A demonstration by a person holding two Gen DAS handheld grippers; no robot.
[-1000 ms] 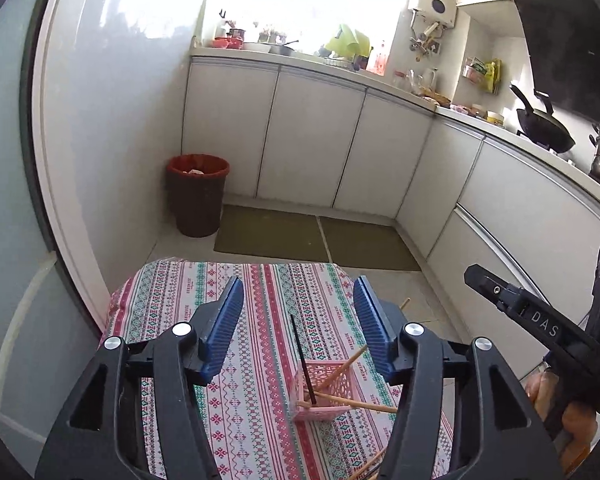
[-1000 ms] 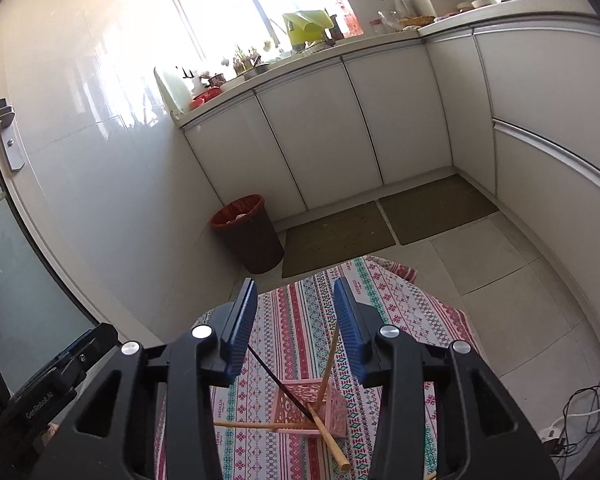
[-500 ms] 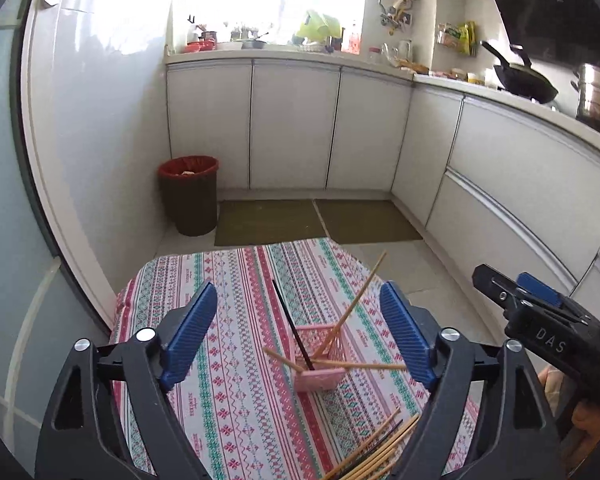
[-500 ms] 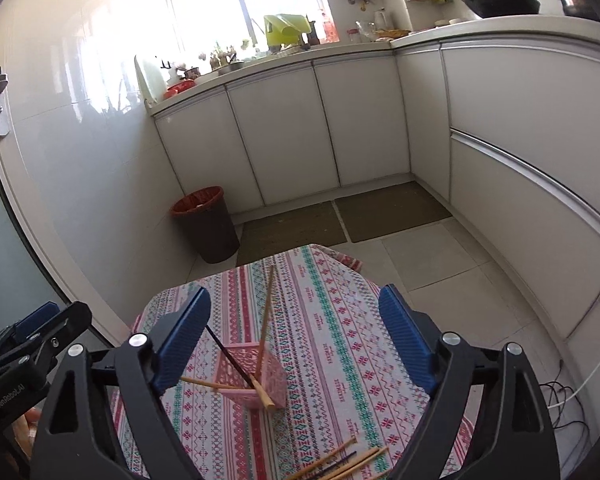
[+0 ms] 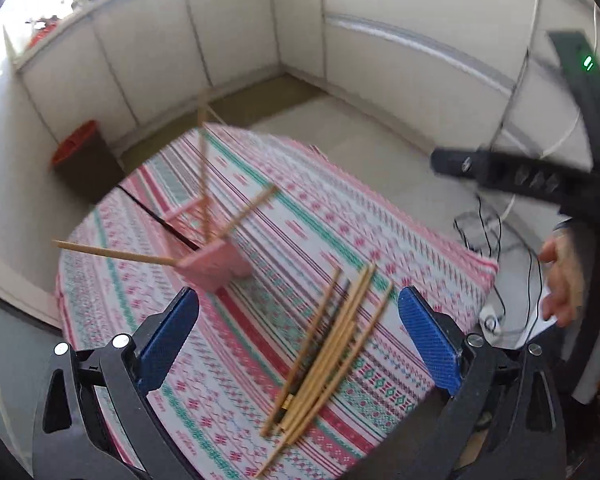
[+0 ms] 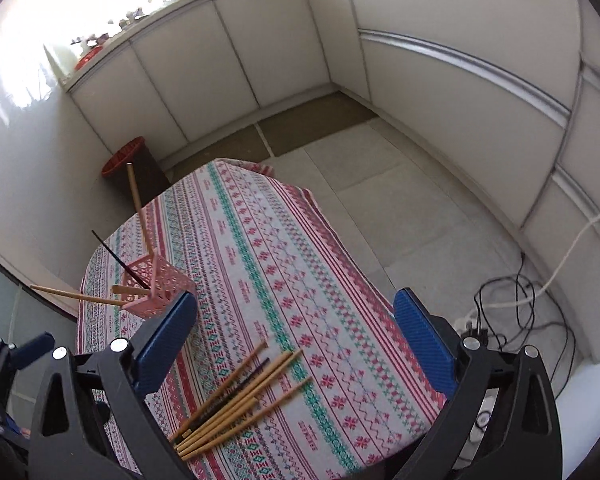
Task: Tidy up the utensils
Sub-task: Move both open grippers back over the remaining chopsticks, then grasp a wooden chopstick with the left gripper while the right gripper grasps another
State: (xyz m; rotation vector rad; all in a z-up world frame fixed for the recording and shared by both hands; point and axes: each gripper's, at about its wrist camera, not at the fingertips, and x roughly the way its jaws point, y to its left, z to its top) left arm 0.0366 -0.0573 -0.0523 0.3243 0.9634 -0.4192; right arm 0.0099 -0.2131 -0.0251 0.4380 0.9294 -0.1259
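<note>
Both tongs spread wide over loose chopsticks, nothing gripped.

Left gripper and right gripper just opened to full width, jaws empty, poised above the chopstick bundle lying on the patterned tablecloth. Farther off, pink mesh holder standing on the cloth with several sticks leaning out. Beyond, red-rimmed bin against white cabinets.

Both wrist views look steeply down along their own blue-padded fingers onto the patterned tablecloth, from close above its near edge. The left view is motion-blurred. Shared ground: the loose chopsticks, the pink basket, the red bin, white cabinets.
</note>
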